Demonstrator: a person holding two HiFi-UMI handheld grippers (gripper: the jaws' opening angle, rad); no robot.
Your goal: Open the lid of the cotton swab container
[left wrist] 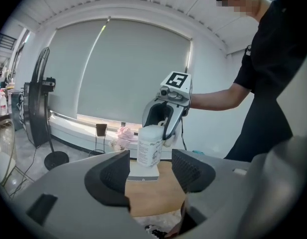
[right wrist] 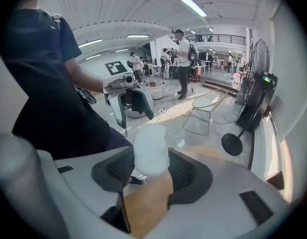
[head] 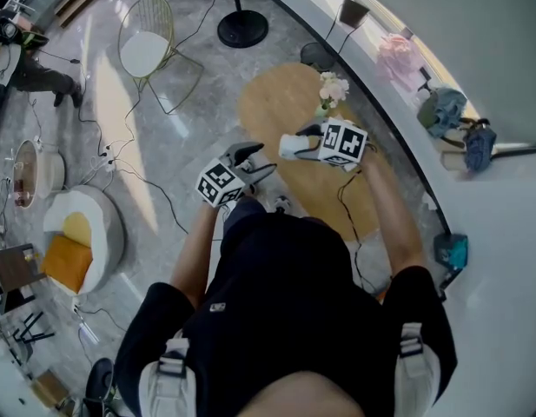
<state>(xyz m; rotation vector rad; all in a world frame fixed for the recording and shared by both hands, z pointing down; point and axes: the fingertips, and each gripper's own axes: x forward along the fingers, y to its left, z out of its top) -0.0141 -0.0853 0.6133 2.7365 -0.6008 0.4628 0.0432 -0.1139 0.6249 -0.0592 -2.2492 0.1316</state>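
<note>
The cotton swab container [left wrist: 149, 146] is a white tub with a printed label. My right gripper [head: 289, 148] is shut on it and holds it in the air above the table. In the right gripper view the container [right wrist: 151, 151] sits pinched between the two pads. A flat white piece [left wrist: 143, 172], which looks like its lid, juts out at its lower end toward my left gripper [left wrist: 151, 176]. That gripper's jaws stand open and the pads touch nothing. In the head view the left gripper [head: 257, 165] is just left of the container [head: 287, 146].
Below the grippers are a round wooden table [head: 285, 102] with a small vase of flowers [head: 331, 89]. A wire chair [head: 150, 46], a fan's stand [head: 242, 29] and cables occupy the floor on the left. Several people stand far back in the right gripper view.
</note>
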